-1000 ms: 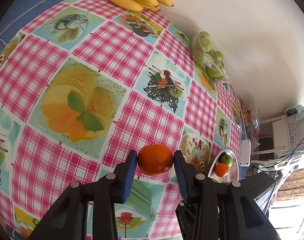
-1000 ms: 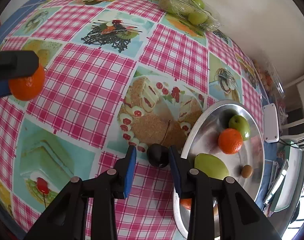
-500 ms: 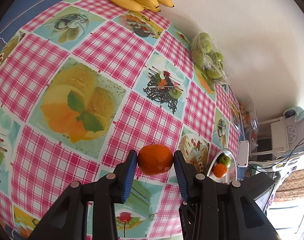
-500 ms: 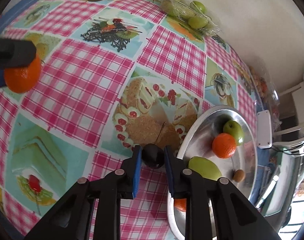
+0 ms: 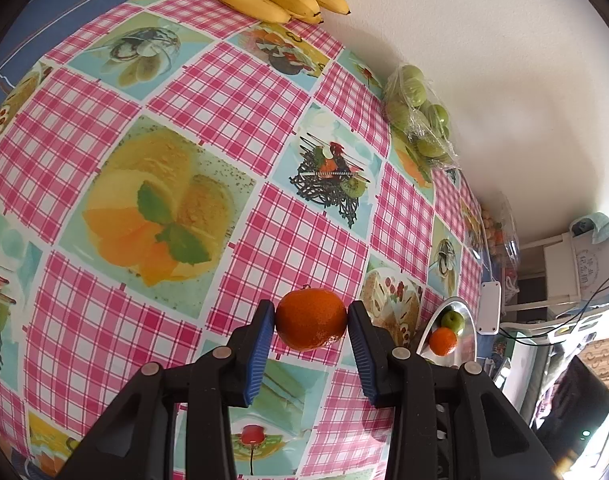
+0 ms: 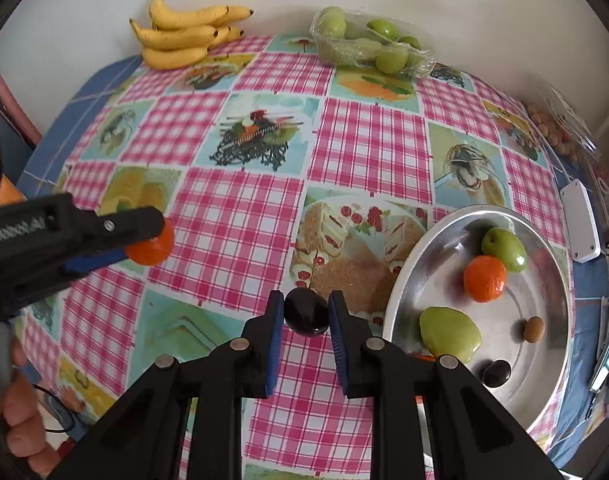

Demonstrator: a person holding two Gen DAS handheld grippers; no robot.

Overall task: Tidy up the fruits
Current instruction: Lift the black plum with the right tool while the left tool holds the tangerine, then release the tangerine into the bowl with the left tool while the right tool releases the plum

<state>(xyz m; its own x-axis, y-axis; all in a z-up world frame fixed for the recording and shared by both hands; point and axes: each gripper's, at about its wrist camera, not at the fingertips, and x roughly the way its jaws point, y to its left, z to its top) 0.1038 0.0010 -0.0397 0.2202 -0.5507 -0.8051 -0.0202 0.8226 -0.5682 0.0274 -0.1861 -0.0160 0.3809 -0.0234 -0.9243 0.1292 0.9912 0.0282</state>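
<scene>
Plum [image 6: 306, 312], long axis roughly upright, pinched by right gripper [image 6: 306, 314]; left gripper [image 5: 310, 320] clamps orange [image 5: 310, 319].

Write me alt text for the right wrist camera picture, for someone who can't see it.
The right gripper pinches a small dark plum above a pink checked tablecloth, beside a metal tray holding green fruit, a mandarin and smaller fruit. At left, the left gripper clamps an orange mandarin; bananas and bagged green fruit line the wall.
</scene>
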